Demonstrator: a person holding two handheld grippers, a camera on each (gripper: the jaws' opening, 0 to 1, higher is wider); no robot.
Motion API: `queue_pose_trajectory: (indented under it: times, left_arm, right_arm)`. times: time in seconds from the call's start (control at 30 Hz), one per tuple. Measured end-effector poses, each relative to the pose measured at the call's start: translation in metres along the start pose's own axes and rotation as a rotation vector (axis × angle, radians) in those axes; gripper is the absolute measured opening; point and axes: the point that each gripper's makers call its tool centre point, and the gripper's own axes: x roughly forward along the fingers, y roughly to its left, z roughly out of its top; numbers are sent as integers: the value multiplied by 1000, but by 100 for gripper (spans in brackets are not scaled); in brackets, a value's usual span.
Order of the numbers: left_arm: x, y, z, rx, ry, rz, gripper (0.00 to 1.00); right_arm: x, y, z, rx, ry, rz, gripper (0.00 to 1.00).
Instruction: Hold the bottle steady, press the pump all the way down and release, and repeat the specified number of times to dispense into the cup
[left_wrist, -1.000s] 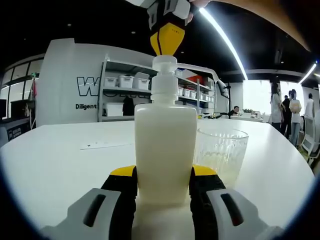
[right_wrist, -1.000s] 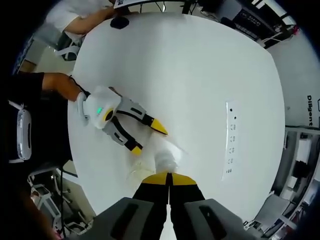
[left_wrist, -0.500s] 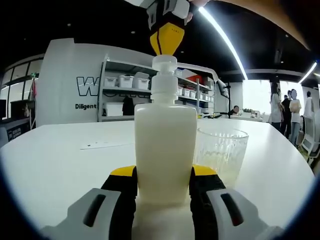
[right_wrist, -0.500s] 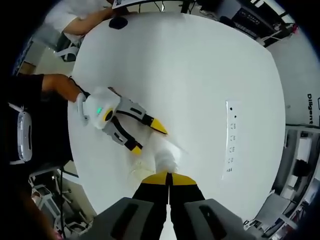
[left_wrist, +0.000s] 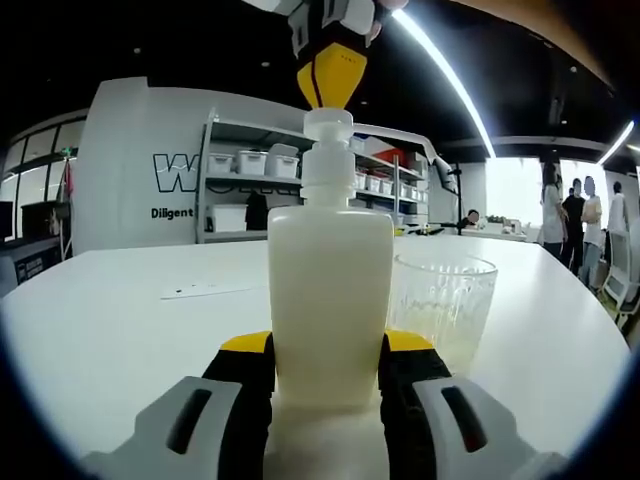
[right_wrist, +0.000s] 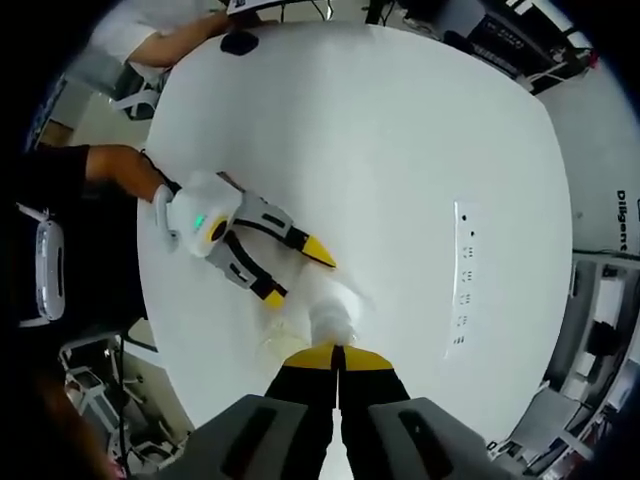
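A white pump bottle (left_wrist: 331, 300) stands on the white table (left_wrist: 110, 330), clamped between the jaws of my left gripper (left_wrist: 328, 362). Its pump head (left_wrist: 328, 128) sits under the yellow tips of my right gripper (left_wrist: 332, 85), which comes down from above with its jaws shut. A clear ribbed cup (left_wrist: 443, 305) stands just right of the bottle. In the right gripper view I look straight down: my right gripper (right_wrist: 339, 352) touches the pump head (right_wrist: 331, 322), and my left gripper (right_wrist: 290, 270) reaches in from the left around the bottle. The cup (right_wrist: 275, 343) shows faintly beside it.
A power strip (right_wrist: 463, 280) lies on the table to the right. A dark object (right_wrist: 240, 42) sits at the table's far edge near a person's arm. Shelving with white bins (left_wrist: 255, 163) stands behind the table, and people stand at the right (left_wrist: 575, 225).
The right gripper's tips and the pump head have risen very slightly. The bottle, the cup and my left gripper have not moved.
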Motion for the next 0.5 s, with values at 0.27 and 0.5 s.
queue_pose_trajectory:
  times: [0.27, 0.5]
  left_arm:
    - [-2, -2, 0, 4, 2, -1, 39]
    - [-4, -4, -1, 8, 6, 1, 39]
  right_arm:
    - [2, 1, 1, -27, 4, -13, 0]
    - [-2, -2, 0, -13, -37, 1, 0]
